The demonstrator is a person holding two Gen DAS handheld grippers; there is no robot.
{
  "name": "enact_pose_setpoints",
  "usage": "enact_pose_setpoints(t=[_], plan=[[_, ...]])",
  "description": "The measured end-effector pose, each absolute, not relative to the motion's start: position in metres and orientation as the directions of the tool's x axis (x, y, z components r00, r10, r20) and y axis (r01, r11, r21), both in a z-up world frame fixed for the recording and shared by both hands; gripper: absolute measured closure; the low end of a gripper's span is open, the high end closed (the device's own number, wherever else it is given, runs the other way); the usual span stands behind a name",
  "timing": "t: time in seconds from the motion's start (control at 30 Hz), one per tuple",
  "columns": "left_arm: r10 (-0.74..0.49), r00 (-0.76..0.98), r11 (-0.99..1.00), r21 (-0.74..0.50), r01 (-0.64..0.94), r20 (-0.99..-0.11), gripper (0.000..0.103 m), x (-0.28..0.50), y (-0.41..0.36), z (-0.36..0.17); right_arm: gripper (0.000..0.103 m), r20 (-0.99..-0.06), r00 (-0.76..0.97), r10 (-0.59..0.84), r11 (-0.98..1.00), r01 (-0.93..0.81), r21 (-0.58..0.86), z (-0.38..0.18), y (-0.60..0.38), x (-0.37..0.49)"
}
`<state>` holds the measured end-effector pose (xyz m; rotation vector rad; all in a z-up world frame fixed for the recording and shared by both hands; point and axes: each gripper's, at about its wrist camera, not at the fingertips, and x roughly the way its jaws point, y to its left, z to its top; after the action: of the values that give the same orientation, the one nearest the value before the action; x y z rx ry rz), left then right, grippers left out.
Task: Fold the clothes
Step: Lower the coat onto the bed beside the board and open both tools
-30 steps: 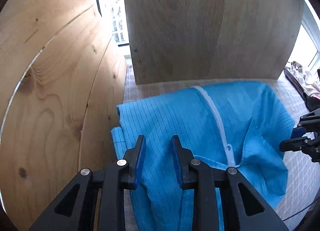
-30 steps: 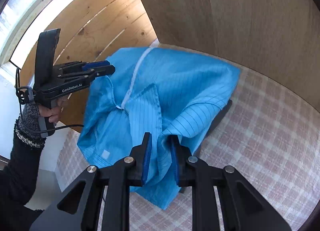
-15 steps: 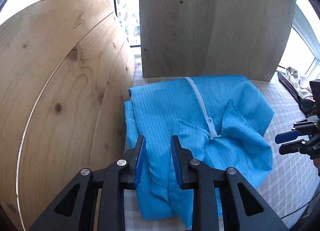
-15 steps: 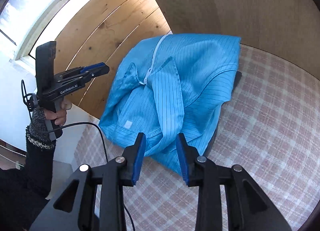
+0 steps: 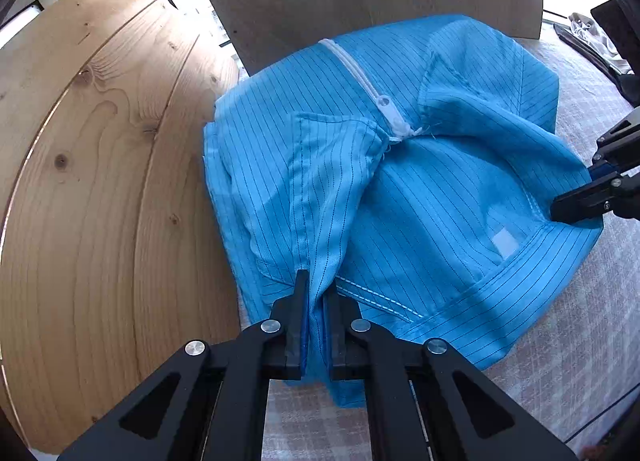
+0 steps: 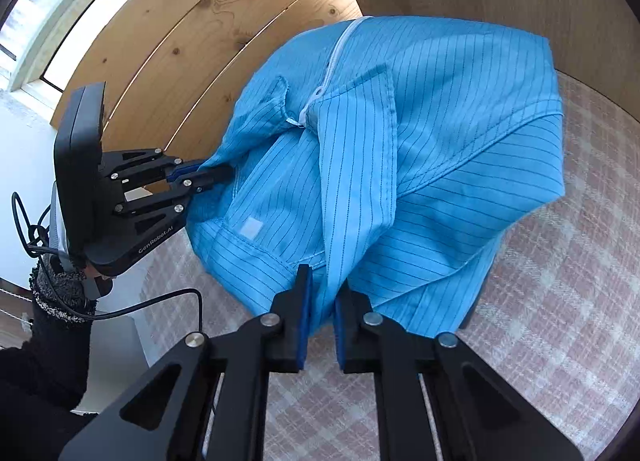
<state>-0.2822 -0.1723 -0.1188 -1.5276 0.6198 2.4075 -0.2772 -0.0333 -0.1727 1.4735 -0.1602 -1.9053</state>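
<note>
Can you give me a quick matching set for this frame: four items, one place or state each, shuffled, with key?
Items:
1. left gripper
2. white zipper
3. pale square tag
4. pine board

States or places:
A. stands upright beside the garment's left edge
B. inside the neckline, near the collar seam
C. runs down the garment's front, closed
D. shut on a fold of the blue striped garment

Pairs: 1-D, 2-C, 3-B, 4-A

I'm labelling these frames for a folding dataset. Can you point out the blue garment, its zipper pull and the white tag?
blue garment (image 5: 460, 197), left wrist view, striped inner back panel.
zipper pull (image 5: 386, 103), left wrist view, white tab.
white tag (image 6: 251, 227), right wrist view, patch centre.
</note>
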Motion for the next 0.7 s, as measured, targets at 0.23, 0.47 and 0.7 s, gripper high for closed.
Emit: enact_pose_setpoints(t=[0.23, 0.47, 0.7], plan=[[-0.061, -0.397, -0.865, 0.247, -0.437, -0.916, 0.093, -0.279, -0.178, -0.125, 0.092, -0.873, -0.002, -0.487, -0.769, 0.476, 0.428, -0.196, -0.053, -0.264], [-0.007, -0.457, -0.888, 0.216, -0.406, -0.89, 0.086, -0.267, -0.181, -0.09, 0.066, -0.85, -0.078, -0.52, -0.763, 0.489, 0.423, -0.144, -0.016, -0.249], [0.171, -0.458, -0.854, 0.101, -0.51, -0.872, 0.082, -0.229, -0.156, -0.057, 0.065, -0.831, -0.177, -0.528, -0.782, 0.483, 0.394, -0.123, -0.005, -0.259]])
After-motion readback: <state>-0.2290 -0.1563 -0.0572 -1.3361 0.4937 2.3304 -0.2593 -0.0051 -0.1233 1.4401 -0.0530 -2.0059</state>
